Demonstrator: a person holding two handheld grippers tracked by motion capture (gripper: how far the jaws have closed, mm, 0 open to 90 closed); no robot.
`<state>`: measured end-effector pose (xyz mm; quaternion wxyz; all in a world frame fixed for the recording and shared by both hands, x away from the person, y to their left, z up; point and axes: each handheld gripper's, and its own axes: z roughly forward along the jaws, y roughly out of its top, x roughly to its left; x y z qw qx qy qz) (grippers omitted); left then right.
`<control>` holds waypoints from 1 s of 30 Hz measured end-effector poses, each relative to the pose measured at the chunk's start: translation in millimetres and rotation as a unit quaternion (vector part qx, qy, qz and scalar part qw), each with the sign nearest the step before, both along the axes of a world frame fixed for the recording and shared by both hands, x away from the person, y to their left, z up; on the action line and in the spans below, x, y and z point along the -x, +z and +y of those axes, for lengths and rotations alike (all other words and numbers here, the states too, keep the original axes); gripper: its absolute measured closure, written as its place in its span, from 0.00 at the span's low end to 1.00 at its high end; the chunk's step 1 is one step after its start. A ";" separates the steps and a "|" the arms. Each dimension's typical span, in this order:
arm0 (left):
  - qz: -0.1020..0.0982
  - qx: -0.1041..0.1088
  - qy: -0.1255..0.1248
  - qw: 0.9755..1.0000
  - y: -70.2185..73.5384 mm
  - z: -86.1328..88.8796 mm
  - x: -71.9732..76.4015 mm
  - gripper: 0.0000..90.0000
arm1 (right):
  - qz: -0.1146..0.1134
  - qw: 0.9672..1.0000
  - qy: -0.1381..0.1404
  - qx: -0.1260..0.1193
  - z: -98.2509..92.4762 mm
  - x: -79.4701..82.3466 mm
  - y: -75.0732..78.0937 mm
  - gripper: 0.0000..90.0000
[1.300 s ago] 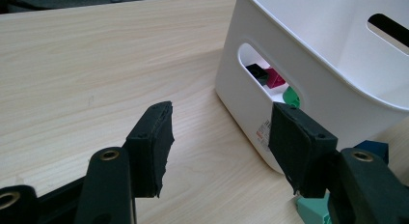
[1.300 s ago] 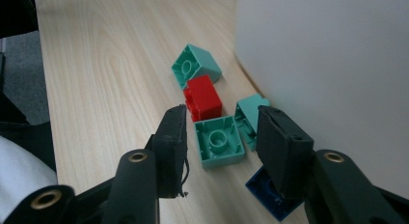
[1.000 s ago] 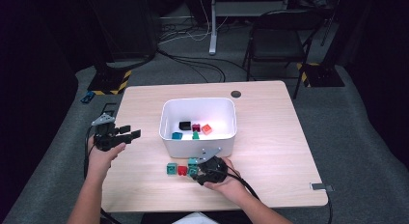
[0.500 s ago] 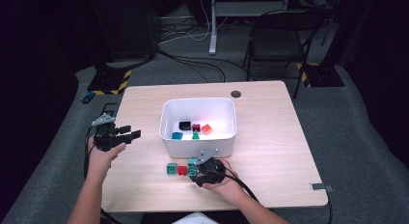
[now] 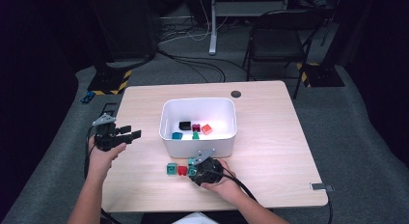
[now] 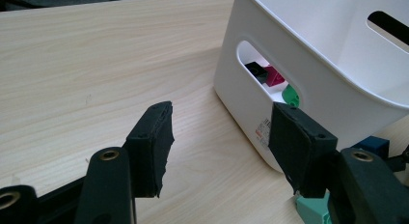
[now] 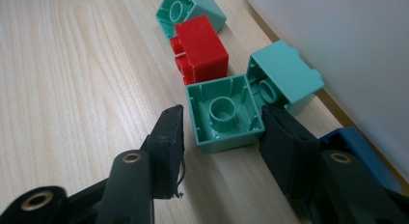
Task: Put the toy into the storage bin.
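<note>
High view: the right gripper [image 5: 195, 169] lies low on the table [image 5: 270, 137] in front of the white bin [image 5: 197, 142], beside a red brick [image 5: 182, 170] and a teal brick [image 5: 171, 169]. The left gripper [image 5: 126, 135] is held level above the table's left edge, jaws apart and holding nothing.

Left gripper view: its 2 jaws stand wide, aimed at the bin's handle slot.

Right gripper view: the jaws have just been closing around a green brick [image 7: 225, 114] lying with its hollow underside facing the camera. The right pad meets its side; a gap remains at the left pad, so nothing is grasped.
</note>
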<state>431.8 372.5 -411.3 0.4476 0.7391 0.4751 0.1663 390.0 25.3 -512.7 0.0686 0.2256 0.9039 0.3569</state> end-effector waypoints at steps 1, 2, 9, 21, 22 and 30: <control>0.001 0.000 -0.001 1.000 0.3 0.3 0.1 0.46 | 0.001 1.000 0.001 0.002 0.3 0.2 -0.1 0.62; 0.001 -0.001 -0.001 1.000 0.3 0.5 0.1 0.46 | 0.001 1.000 0.001 0.002 0.3 0.2 -0.1 0.62; 0.001 0.001 0.000 1.000 -0.3 -0.1 -0.3 0.46 | 0.004 1.000 0.012 0.004 0.8 3.5 1.6 0.65; 0.002 0.001 -0.001 1.000 -0.3 0.2 -0.3 0.46 | 0.010 0.999 0.032 -0.021 2.8 13.3 25.9 0.65; 0.002 0.001 -0.001 1.000 -0.3 0.4 -0.3 0.46 | 0.008 0.999 0.037 -0.024 3.4 13.9 32.3 0.65; 0.003 0.001 0.000 1.000 -0.4 1.1 -0.5 0.46 | 0.022 0.999 0.037 -0.032 3.0 17.0 61.6 0.65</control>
